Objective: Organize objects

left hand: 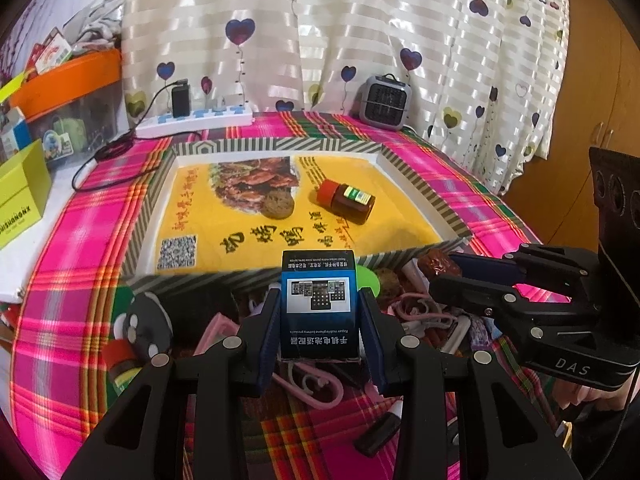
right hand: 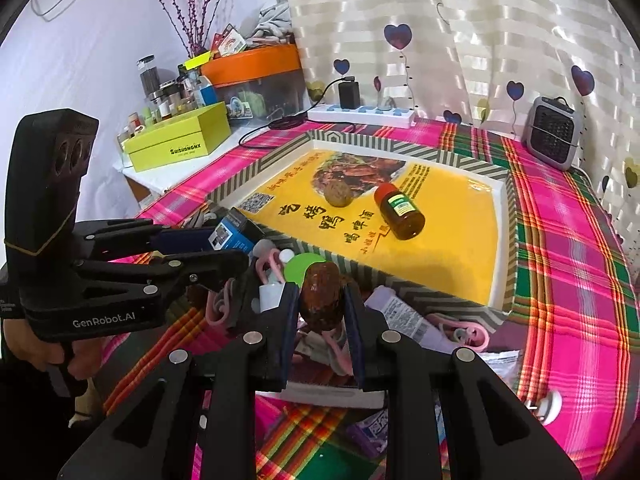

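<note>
My left gripper (left hand: 319, 320) is shut on a blue and black battery-adapter box (left hand: 319, 304), held upright above a pile of small items (left hand: 420, 320); the box also shows in the right wrist view (right hand: 232, 234). My right gripper (right hand: 322, 300) is shut on a brown oblong packet (right hand: 322, 296) above the same pile. Beyond lies a shallow box lid (left hand: 416, 184) with a yellow food poster inside. In it lie an amber bottle with a red cap (left hand: 347, 200) on its side and a round brown cookie (left hand: 277, 205).
A pink plaid cloth (left hand: 72, 264) covers the table. At the back stand a power strip with a charger (left hand: 192, 118), a small grey heater (left hand: 385, 100), a lime box (right hand: 180, 142) and an orange-lidded bin (right hand: 256, 76). Pink hooks (right hand: 464, 330), a marker (left hand: 380, 432) and packets lie near me.
</note>
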`<action>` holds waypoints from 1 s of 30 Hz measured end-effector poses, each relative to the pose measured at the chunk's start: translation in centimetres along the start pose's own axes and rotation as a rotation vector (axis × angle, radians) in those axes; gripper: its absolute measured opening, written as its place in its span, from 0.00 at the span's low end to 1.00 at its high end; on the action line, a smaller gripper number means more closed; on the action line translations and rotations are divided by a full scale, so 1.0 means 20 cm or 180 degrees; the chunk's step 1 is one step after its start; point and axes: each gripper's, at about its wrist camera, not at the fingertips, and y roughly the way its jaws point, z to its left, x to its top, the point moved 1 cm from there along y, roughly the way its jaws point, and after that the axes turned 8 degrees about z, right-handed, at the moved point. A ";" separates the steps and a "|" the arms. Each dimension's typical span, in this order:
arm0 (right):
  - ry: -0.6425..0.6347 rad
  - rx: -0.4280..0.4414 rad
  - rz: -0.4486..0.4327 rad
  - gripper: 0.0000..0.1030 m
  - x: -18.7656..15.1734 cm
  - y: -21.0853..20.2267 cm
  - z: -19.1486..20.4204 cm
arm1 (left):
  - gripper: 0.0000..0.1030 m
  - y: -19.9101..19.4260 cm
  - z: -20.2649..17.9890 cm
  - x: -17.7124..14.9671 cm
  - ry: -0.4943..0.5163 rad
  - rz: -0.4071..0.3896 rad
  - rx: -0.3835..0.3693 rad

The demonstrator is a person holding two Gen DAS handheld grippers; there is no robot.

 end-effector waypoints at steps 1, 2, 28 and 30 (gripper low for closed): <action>0.0007 -0.0012 -0.0012 0.00 0.01 0.00 0.00 | 0.35 0.00 0.00 0.01 0.0010 -0.0009 0.0000; 0.0018 -0.0019 -0.0023 0.00 0.02 -0.01 -0.01 | 0.35 0.00 0.00 0.02 0.0023 -0.0022 -0.0001; 0.0036 -0.0179 0.0155 0.00 0.34 0.22 -0.17 | 0.35 0.22 0.18 0.40 -0.0149 -0.0019 0.0139; 0.0013 -0.0150 0.0203 0.00 0.35 0.26 -0.17 | 0.35 0.25 0.21 0.39 -0.0227 0.0025 0.0130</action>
